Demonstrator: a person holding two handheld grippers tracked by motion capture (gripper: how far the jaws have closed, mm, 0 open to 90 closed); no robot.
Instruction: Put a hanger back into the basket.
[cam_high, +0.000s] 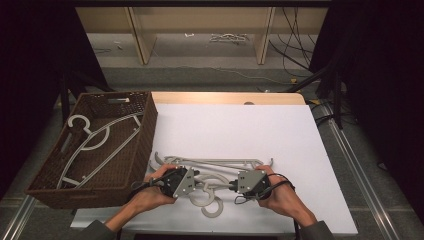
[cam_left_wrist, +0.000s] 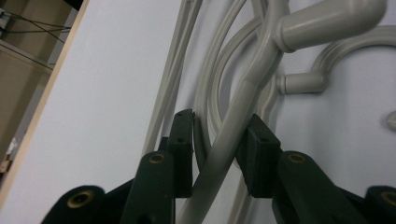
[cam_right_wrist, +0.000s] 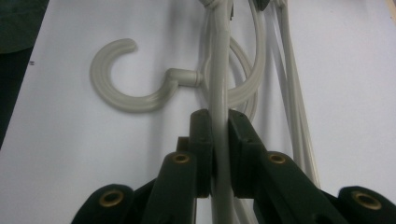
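Several pale grey plastic hangers lie tangled on the white sheet near its front edge. My left gripper sits at their left end. In the left gripper view its jaws straddle a hanger arm that leans on the right pad, and a gap remains at the left pad, so it is open. My right gripper faces it from the right. In the right gripper view that gripper is shut on a hanger arm, beside a hook.
A brown wicker basket stands at the left of the table with hangers lying inside. One hook reaches toward the sheet's front edge between my hands. Shelving and cables lie on the floor beyond the table.
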